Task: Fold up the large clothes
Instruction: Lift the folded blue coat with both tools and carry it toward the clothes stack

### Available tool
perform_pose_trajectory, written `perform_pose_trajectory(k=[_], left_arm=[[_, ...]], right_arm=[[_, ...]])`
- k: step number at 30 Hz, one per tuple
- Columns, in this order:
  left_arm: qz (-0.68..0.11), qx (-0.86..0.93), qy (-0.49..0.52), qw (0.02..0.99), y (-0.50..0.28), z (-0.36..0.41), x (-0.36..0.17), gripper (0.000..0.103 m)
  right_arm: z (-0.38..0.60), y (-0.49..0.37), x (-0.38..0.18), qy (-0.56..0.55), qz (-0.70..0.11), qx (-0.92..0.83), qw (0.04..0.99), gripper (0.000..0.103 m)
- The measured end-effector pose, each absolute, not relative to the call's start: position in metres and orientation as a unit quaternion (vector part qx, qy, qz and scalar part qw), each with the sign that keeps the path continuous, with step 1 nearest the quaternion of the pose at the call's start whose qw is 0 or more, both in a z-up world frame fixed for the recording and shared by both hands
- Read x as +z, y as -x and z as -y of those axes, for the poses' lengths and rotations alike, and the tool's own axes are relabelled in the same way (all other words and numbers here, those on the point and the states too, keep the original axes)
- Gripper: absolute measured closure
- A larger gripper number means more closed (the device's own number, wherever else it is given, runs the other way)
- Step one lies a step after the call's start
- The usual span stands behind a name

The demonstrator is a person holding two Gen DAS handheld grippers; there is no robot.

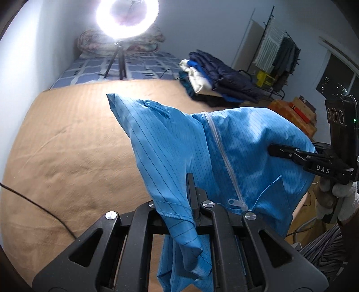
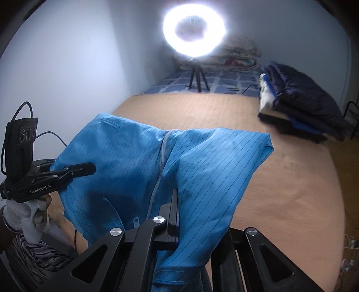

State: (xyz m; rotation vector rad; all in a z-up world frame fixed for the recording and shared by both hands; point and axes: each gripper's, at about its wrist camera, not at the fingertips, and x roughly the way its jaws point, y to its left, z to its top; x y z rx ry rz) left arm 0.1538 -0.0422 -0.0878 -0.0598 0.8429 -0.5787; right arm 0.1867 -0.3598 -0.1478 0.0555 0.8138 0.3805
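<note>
A blue pinstriped zip-front garment (image 1: 224, 143) hangs in the air above the tan blanket (image 1: 74, 139), stretched between both grippers. My left gripper (image 1: 190, 179) is shut on its hem at the left of the white zipper (image 1: 221, 146). In the left wrist view my right gripper (image 1: 272, 149) is seen from the side, clamped on the garment's other edge. From the right wrist, my right gripper (image 2: 174, 195) pinches the blue garment (image 2: 213, 161) beside the zipper (image 2: 160, 161), and my left gripper (image 2: 92, 168) grips the cloth at the left. Gloved hands hold both tools.
A lit ring light (image 1: 126, 19) on a tripod (image 1: 116, 60) stands at the bed's far end. Folded dark and white clothes (image 1: 215, 76) are stacked at the bed's right side. A clothes rack (image 1: 278, 56) and orange boxes (image 1: 296, 112) stand beyond. A black cable (image 1: 40, 206) crosses the blanket.
</note>
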Motion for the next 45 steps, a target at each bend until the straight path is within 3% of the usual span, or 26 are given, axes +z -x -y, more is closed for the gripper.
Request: perform_pose_trajectory(k=[27,45], left_arm=[[-0.343,-0.341,0.007,0.875,-0.184,0.164,-0.034,0.098],[-0.308,-0.38,0.005,0.872,-0.306,0.281,-0.022,0.098]], right_arm=[[0.447,-0.172,-0.084,0.046,-0.346,0.079,0.934,0.1],[0.528,-0.258,-0.063,0.079,-0.327,0.014,0.941,0.1]])
